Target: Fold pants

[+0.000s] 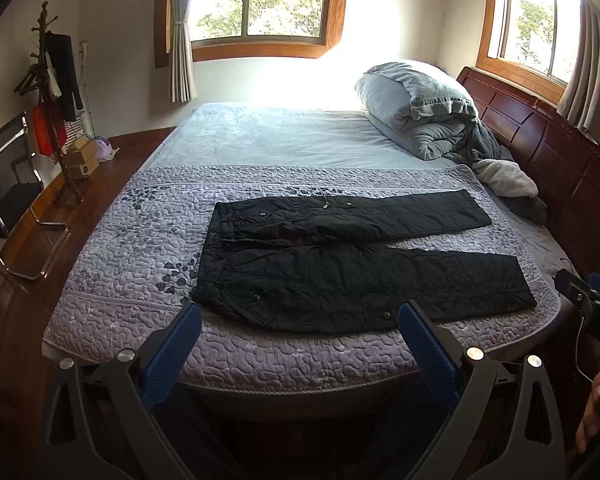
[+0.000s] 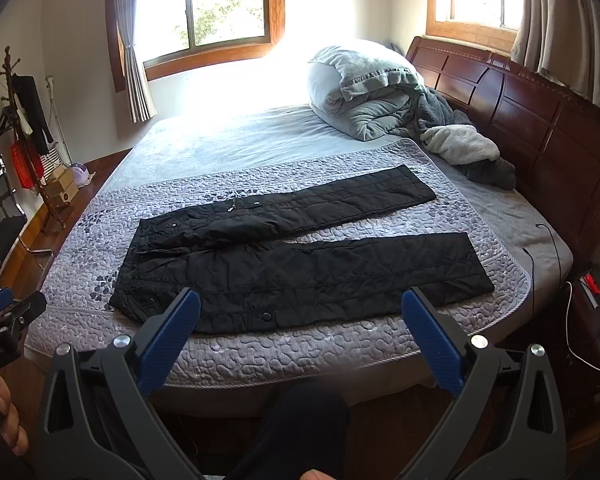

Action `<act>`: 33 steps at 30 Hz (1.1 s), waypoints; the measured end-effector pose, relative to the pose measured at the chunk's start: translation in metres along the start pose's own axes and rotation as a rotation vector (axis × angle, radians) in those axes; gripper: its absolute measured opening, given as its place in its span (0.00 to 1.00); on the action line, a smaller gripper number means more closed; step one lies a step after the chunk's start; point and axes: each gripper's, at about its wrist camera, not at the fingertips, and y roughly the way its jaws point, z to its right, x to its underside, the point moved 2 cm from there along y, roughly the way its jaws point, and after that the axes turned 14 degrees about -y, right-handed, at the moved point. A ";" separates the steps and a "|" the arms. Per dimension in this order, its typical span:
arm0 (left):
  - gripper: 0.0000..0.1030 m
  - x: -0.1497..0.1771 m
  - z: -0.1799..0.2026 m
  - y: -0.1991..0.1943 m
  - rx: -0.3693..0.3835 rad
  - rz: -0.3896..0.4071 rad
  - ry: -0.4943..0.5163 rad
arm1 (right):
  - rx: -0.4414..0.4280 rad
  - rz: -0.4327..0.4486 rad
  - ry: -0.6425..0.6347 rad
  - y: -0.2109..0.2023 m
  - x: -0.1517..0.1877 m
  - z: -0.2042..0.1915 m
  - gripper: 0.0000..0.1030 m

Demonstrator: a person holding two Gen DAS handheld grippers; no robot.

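Note:
Black quilted pants point(image 1: 340, 264) lie flat on the lilac quilted bedspread point(image 1: 132, 240), waist to the left, both legs spread apart and pointing right toward the headboard. They also show in the right wrist view point(image 2: 292, 256). My left gripper point(image 1: 300, 312) is open and empty, held off the near bed edge just short of the pants' near side. My right gripper point(image 2: 300, 300) is open and empty, in the same stance further right. Each gripper shows at the other view's edge, the right one point(image 1: 588, 300) and the left one point(image 2: 8, 312).
A rolled grey duvet point(image 1: 416, 108) and loose blankets point(image 1: 504, 180) lie at the bed's far right by the wooden headboard point(image 1: 560, 152). A coat rack point(image 1: 56, 100), boxes and a chair point(image 1: 8, 184) stand left of the bed. A nightstand with cables point(image 2: 592, 312) is right.

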 end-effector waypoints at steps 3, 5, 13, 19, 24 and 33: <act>0.96 0.000 0.000 0.000 0.001 0.000 0.000 | -0.001 -0.001 0.002 0.001 0.000 0.000 0.98; 0.96 0.000 0.000 0.000 0.000 0.001 0.000 | -0.001 -0.003 0.001 0.001 0.000 0.000 0.98; 0.96 -0.001 -0.001 0.001 -0.001 -0.002 -0.002 | -0.001 -0.006 0.003 0.003 0.001 0.003 0.98; 0.97 -0.001 -0.002 0.002 -0.012 0.006 -0.003 | 0.000 -0.009 0.002 0.005 0.003 0.003 0.98; 0.96 -0.003 -0.005 0.011 -0.004 -0.015 -0.017 | -0.001 -0.015 0.005 0.009 0.004 0.003 0.98; 0.97 -0.001 -0.067 0.091 0.438 -0.260 -0.211 | -0.113 -0.079 0.045 0.070 0.014 0.027 0.98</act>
